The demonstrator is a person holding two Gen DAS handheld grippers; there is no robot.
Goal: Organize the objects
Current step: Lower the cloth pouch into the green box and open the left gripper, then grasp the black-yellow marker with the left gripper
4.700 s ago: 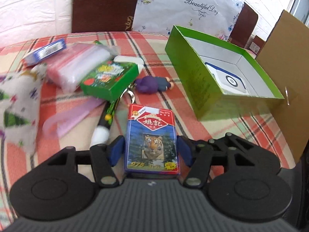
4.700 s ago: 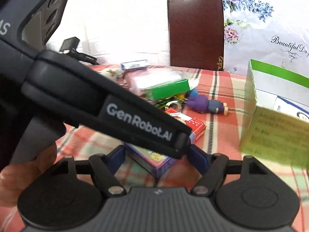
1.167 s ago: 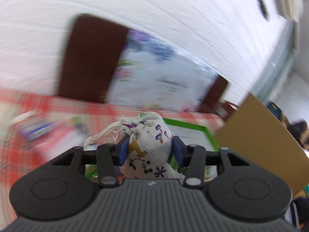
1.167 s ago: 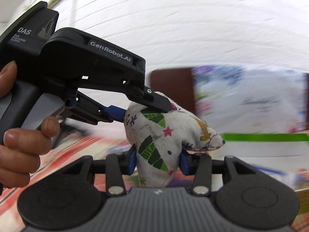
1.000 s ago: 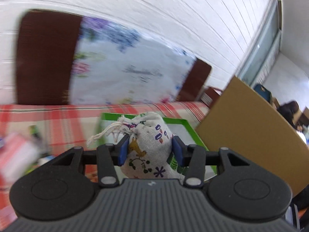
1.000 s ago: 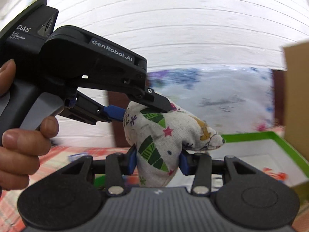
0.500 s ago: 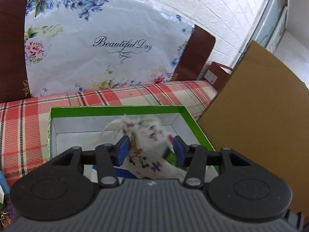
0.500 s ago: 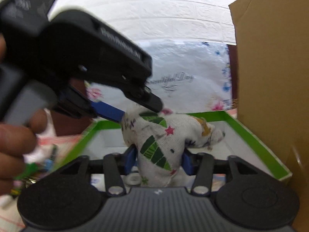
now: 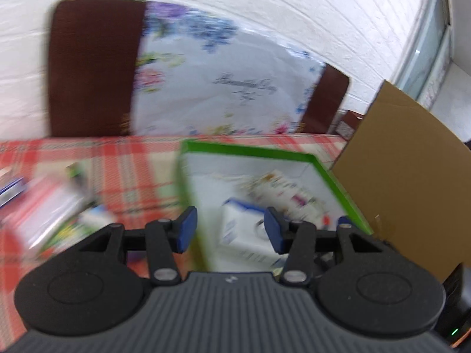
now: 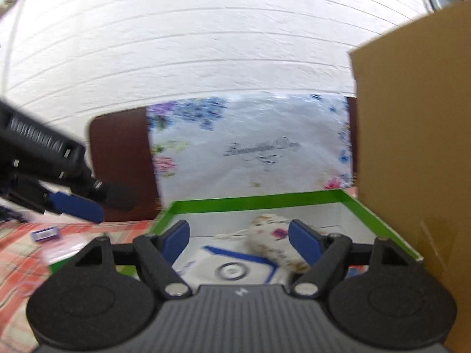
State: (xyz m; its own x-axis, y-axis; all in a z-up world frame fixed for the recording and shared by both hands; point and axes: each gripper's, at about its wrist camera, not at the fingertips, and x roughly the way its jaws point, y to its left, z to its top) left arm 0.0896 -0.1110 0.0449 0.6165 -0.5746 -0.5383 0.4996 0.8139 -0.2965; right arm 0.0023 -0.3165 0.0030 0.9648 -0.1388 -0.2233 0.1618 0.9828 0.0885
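Printed white cloth drawstring pouch now lies loose inside the green-walled cardboard box, beside a white-and-blue carton; half a second ago both tools gripped it. Right gripper jaws have just been opening, nothing pinched; left gripper released too. One item stowed, more wait on the red plaid tablecloth. White brick wall, brown chairback behind.

Pouch in the green box

The printed cloth pouch lies on its side inside the green box, toward the box's right wall, drawstring trailing left, resting partly on a white-and-blue packet flat on the box floor.
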